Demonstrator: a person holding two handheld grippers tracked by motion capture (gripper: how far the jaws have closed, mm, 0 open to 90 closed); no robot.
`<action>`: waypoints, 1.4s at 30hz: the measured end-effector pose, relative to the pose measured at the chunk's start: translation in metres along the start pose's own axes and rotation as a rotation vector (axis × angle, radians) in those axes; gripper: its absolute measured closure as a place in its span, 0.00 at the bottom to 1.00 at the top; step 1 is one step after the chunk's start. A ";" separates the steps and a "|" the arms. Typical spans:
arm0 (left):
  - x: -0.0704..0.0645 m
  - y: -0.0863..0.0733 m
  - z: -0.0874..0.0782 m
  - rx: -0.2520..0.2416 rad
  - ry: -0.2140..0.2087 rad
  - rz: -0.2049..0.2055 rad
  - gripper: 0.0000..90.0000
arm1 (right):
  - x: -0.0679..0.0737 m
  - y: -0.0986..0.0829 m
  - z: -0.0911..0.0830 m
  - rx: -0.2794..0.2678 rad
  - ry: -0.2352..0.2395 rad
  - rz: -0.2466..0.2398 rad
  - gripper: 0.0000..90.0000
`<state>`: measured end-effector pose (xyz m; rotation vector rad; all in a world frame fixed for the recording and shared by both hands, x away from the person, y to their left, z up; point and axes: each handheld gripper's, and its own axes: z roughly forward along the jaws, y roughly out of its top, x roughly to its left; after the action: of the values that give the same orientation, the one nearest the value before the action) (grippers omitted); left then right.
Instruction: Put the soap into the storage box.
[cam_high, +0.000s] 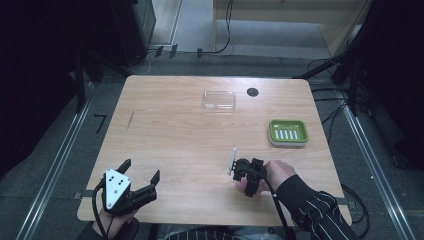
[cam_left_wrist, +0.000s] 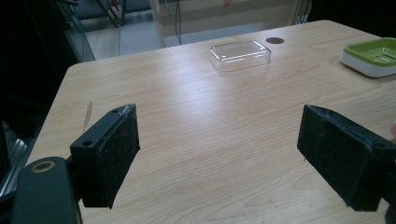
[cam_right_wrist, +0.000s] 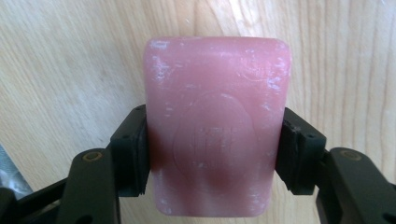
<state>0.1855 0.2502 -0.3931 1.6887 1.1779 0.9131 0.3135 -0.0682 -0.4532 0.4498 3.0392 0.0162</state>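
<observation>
Your right gripper (cam_right_wrist: 212, 154) grips the pink soap bar (cam_right_wrist: 215, 121) across its short width, long axis running along the jaws, green soap dish (cam_high: 288, 132) ahead and rightward; left gripper (cam_high: 141, 181) spread, idle, farther off.

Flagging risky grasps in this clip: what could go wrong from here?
1. The right tool clamps the pink soap bar only at its lower half, so the smooth bar might slip or pivot out.
2. The green soap dish sits near the table edge; a clumsy placement could push it off.
</observation>
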 end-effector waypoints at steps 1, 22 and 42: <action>0.000 0.000 0.000 0.000 0.000 0.000 0.15 | -0.001 -0.001 0.000 0.001 0.000 0.001 0.43; 0.000 0.000 0.000 -0.001 -0.001 0.001 0.15 | -0.022 -0.030 -0.003 0.028 -0.035 0.066 0.43; -0.001 0.001 0.001 -0.001 -0.003 0.002 0.15 | -0.038 -0.049 -0.007 0.042 -0.055 0.093 0.43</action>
<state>0.1866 0.2490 -0.3932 1.6904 1.1742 0.9120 0.3356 -0.1263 -0.4449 0.5839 2.9671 -0.0545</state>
